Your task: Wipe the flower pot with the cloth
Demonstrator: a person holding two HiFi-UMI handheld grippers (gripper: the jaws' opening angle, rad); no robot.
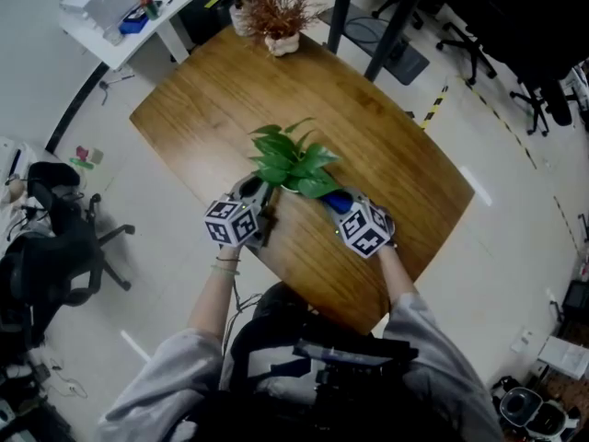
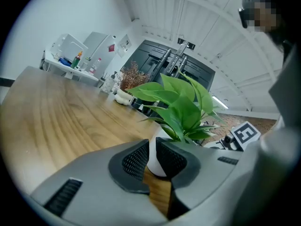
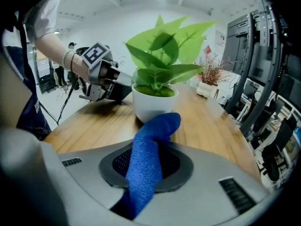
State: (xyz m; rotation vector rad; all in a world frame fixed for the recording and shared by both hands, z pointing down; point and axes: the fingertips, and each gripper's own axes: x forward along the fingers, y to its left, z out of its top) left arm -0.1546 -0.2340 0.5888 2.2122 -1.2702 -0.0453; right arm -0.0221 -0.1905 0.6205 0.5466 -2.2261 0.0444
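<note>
A: Status on wipe?
B: Looks early. Got cloth (image 3: 157, 126) clamped tight in R gripper (image 3: 151, 163) fingers, blue end poking fwd at pot (image 3: 154, 105).
A: Touching?
B: Hard to say. Overlaps pot's lower wall in right gripper view, so either at it or just short. No way to tell wiped from unwiped: plain white all over.
A: And where on worktop (image 1: 386, 155)?
B: Stands upright near person's edge, between both grippers. Mostly hidden under leaves (image 1: 293, 162) in head view.
A: What about L gripper (image 2: 150, 160)?
B: Sits on opposite side of pot from cloth. Fingers narrow, just a slim gap, w/ pot's white wall visible thru it. Doesn't seem clamped on anything. Tips right at wall, prob. bracing it, but can't confirm contact.
A: So, done vs. left?
B: Done: cloth in grip and up at pot, pot flanked both sides. Left: basically whole wipe, i.e. near side, then round wall and rim, working under overhanging leaves.
A: Anything else around?
B: Only a dried plant (image 1: 276, 12) at far end of worktop, well apart. Not relevant here.
</note>
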